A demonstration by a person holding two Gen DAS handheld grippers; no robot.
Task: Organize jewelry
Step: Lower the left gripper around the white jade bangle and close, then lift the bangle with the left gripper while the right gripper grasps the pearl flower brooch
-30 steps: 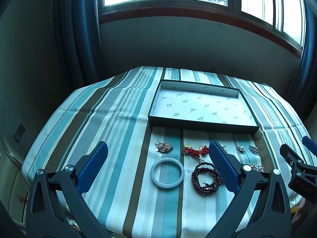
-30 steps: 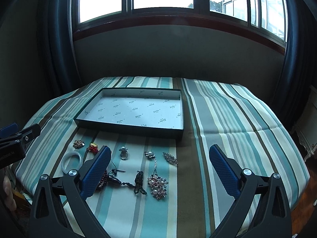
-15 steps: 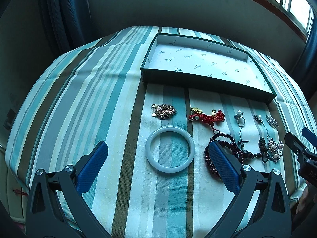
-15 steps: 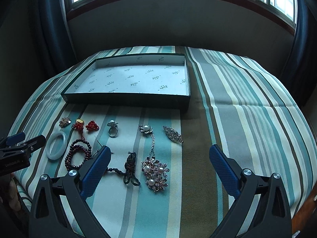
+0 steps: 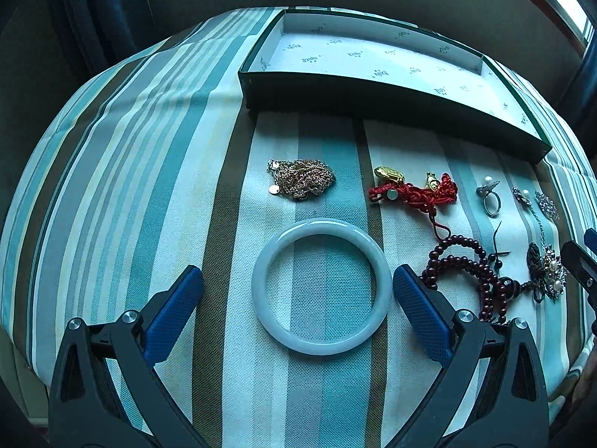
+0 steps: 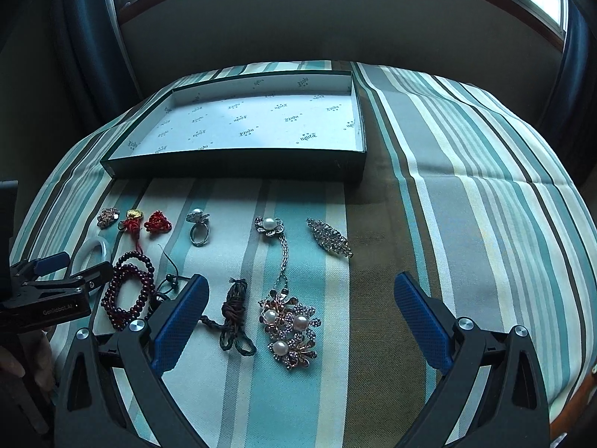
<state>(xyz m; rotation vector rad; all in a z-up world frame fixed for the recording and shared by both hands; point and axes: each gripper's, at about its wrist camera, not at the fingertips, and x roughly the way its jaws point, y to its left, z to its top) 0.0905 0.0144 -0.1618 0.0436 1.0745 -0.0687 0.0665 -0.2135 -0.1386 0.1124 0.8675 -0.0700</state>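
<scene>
Lowered left tongs [image 5: 297, 280] now straddle the jade bangle [image 5: 321, 286].

Beaded bracelet [image 5: 472, 280]: lower loops hidden behind right finger of left gripper [image 5: 296, 310]
Jade bangle [image 6: 91, 252]: lower half covered by left gripper, right wrist view
Pearl flower brooch [image 5: 550, 272]: small at right edge, detail illegible
Tray [image 5: 391, 100]: printed lettering too small to read
Right gripper [image 5: 582, 261]: cut off by frame edge, left wrist view
</scene>
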